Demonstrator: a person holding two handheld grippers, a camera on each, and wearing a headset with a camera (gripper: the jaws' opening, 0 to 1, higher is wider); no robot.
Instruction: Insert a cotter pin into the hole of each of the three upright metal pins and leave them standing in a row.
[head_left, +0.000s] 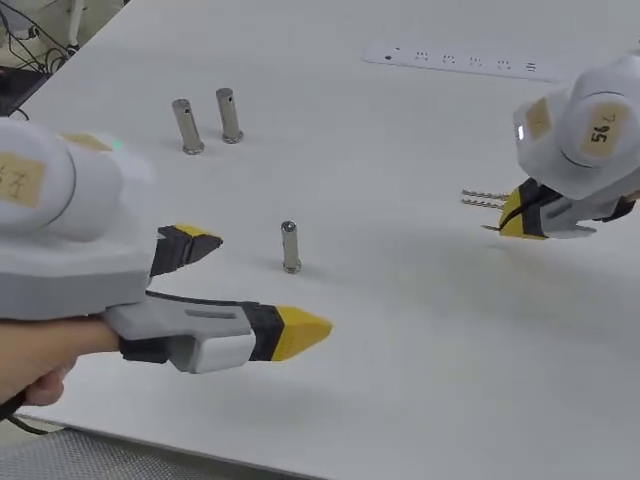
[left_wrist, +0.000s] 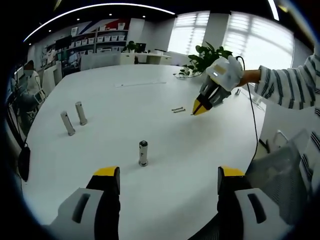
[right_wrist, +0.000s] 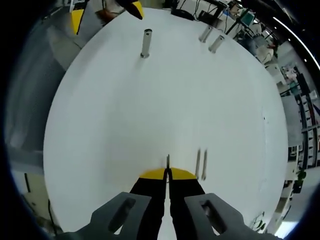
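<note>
Three upright metal pins stand on the white table: one alone (head_left: 290, 247) (left_wrist: 143, 153) (right_wrist: 146, 43), and two side by side farther back (head_left: 186, 127) (head_left: 229, 115) (left_wrist: 67, 123) (right_wrist: 217, 43). My left gripper (head_left: 250, 290) (left_wrist: 168, 176) is open, its yellow-tipped jaws spread just short of the lone pin. My right gripper (head_left: 520, 222) (right_wrist: 168, 175) hovers at the right, shut on a thin cotter pin (right_wrist: 168, 161) that sticks out past its tips. Two more cotter pins (head_left: 483, 198) (right_wrist: 201, 164) (left_wrist: 177, 109) lie flat on the table right beside it.
A white power strip (head_left: 465, 60) lies at the table's far edge. A person's striped sleeve (left_wrist: 290, 85) reaches in behind the right gripper (left_wrist: 202, 105). A chair (left_wrist: 285, 170) stands off the table's right side. Bare tabletop (head_left: 420, 330) stretches between the grippers.
</note>
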